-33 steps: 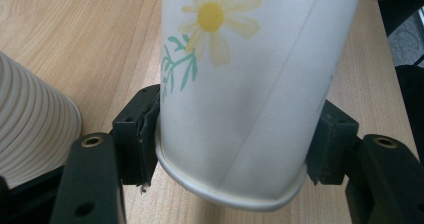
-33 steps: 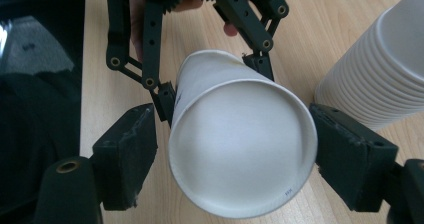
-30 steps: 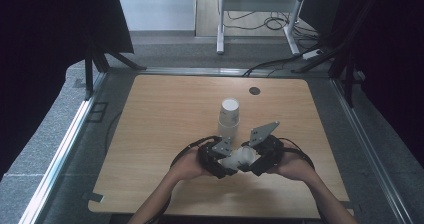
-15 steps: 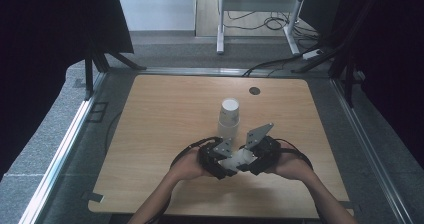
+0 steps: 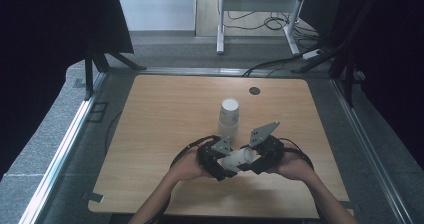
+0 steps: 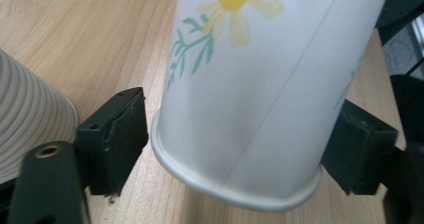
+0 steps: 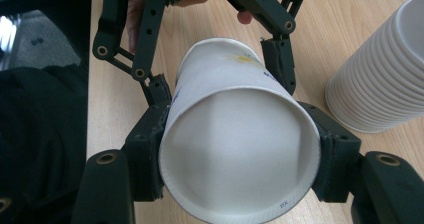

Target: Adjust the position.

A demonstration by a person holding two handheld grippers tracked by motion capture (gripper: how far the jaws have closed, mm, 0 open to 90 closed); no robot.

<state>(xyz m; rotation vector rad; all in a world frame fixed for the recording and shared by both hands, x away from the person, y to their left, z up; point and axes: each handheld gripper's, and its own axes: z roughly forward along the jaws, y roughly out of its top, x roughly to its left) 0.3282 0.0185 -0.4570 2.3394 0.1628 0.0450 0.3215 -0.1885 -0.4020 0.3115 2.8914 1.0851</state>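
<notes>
- Cup: single paper cup lying on its side just above the table, bridging both grippers near the front edge.
- Right gripper: jaws sitting closed on the cup's open rim end, one pad pressing each side of the rim; the mouth is facing that gripper's camera. Jaws have just been closing, cup between them.
- Left gripper: jaws standing part open around the cup's bottom end. A gap is showing between one pad and the cup wall; the other pad is sitting at the wall, contact unclear. Jaws have just been opening, cup between them.
- In the right gripper view the left gripper is straddling the far end of the cup.
- Flower print on the cup wall is facing the left gripper's camera.
- Stack of cups is standing upside down on the table, just behind the grippers, apart from the held cup.
- Both hands are holding the grippers side by side, left gripper and right gripper pointing toward each other.
</notes>
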